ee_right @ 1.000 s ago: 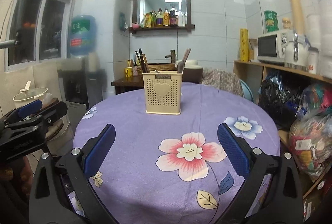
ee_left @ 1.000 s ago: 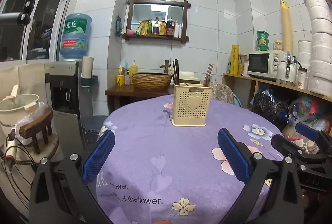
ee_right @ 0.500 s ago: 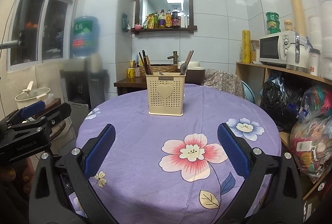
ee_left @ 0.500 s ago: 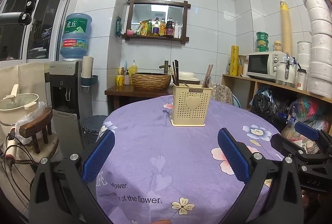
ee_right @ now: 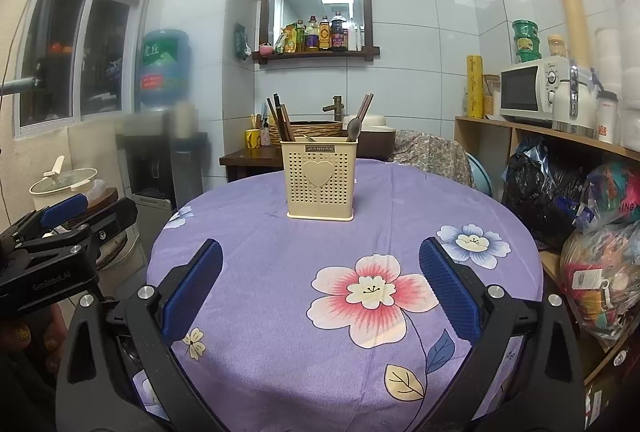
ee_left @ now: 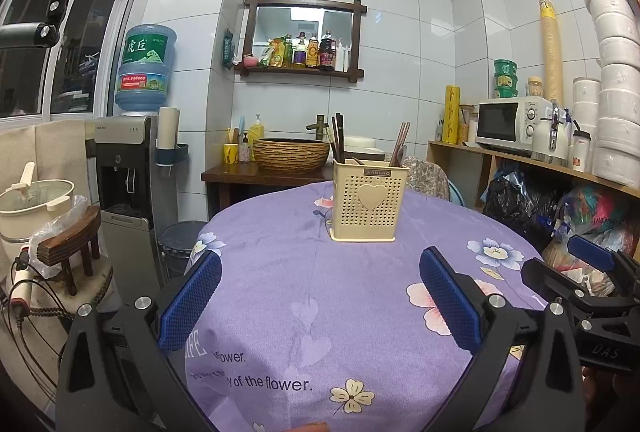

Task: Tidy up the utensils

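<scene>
Both hand-held grippers have pulled back a tiny bit, so the cream plastic utensil holder with a heart (ee_left: 370,205) looks slightly farther off. It stands at 12 o'clock, well apart from the left hand-held gripper (ee_left: 320,302) and right hand-held gripper (ee_right: 320,286), both wide apart and holding nothing. Brown chopsticks (ee_right: 280,121) and a spoon (ee_right: 354,129) stick up inside. The round surface wears a purple flowered cloth (ee_right: 372,284). A white microwave (ee_left: 510,125) sits at 2 o'clock.
</scene>
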`<state>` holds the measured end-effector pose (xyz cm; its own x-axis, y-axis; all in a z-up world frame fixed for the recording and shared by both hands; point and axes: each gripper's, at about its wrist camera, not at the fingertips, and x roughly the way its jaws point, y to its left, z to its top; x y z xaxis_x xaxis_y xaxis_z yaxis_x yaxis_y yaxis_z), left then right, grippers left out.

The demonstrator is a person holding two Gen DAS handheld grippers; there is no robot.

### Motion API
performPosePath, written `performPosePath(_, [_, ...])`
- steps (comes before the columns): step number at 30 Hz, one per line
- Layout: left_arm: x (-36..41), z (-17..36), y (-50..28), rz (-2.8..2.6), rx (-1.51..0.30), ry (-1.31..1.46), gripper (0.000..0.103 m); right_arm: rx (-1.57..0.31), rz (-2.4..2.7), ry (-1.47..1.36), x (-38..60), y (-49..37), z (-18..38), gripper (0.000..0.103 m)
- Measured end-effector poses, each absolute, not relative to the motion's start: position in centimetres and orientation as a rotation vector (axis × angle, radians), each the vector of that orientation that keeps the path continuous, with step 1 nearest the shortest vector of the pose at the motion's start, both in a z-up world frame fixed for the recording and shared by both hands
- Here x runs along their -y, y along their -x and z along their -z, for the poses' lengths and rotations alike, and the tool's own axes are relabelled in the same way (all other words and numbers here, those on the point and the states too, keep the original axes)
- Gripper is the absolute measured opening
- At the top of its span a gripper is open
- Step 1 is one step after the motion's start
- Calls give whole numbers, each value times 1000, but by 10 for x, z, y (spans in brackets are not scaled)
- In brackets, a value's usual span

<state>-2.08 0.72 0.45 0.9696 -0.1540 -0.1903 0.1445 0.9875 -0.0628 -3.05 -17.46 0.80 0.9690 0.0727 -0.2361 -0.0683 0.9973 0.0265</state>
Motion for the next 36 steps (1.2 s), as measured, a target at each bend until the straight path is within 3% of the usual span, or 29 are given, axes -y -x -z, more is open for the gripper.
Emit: performPosePath(36, [-11,-1,21,140,-203,47,98,-258,-75,-24,174,30,-4,97])
